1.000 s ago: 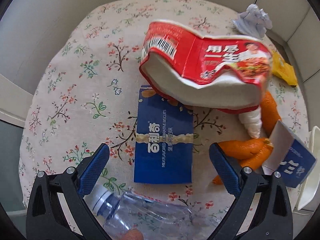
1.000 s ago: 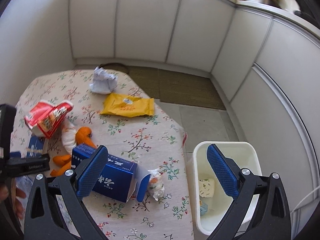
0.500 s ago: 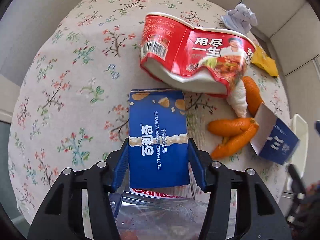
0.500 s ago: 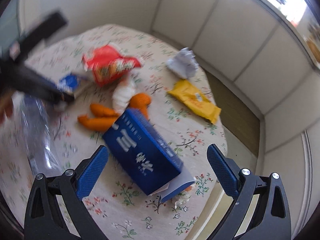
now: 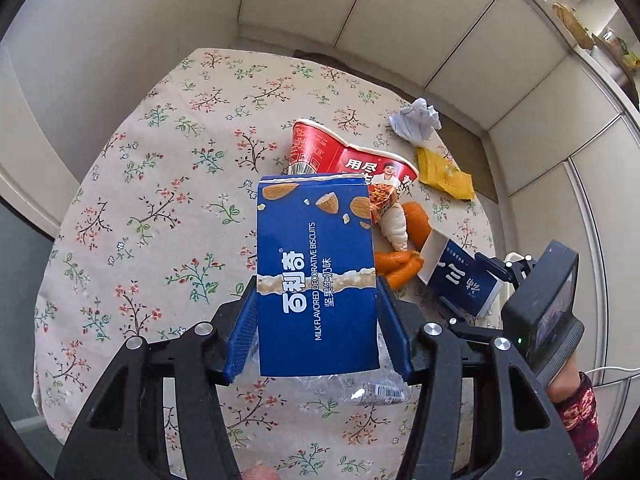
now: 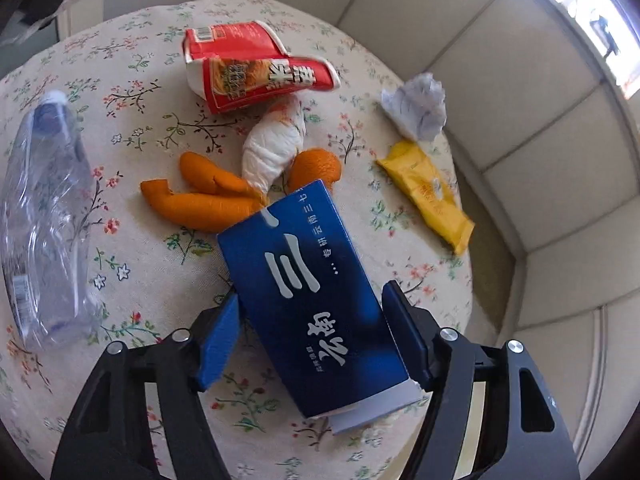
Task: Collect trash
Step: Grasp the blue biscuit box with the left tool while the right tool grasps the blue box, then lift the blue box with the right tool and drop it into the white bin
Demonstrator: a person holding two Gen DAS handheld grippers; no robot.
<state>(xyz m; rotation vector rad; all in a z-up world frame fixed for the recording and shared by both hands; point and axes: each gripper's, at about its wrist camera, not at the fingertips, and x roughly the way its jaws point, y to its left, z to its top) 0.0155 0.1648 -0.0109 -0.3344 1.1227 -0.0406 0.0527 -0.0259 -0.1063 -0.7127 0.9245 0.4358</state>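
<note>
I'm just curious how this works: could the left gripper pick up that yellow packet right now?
Probably not: the left gripper is shut on the blue biscuit box, so its jaws are full, and the yellow packet lies across the table past the crushed noodle cup.

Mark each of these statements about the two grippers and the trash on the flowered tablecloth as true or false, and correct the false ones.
1. The left gripper holds a blue biscuit box. True.
2. The dark blue carton sits between the right gripper's blue pads. True; its jaws have just been closing.
3. The red noodle cup stands upright and undented. False: it lies on its side, crushed.
4. The clear plastic bottle is in the right gripper. False: it lies on the tablecloth, apart from that gripper.
5. Orange peel lies next to a twisted white wad. True.
</note>
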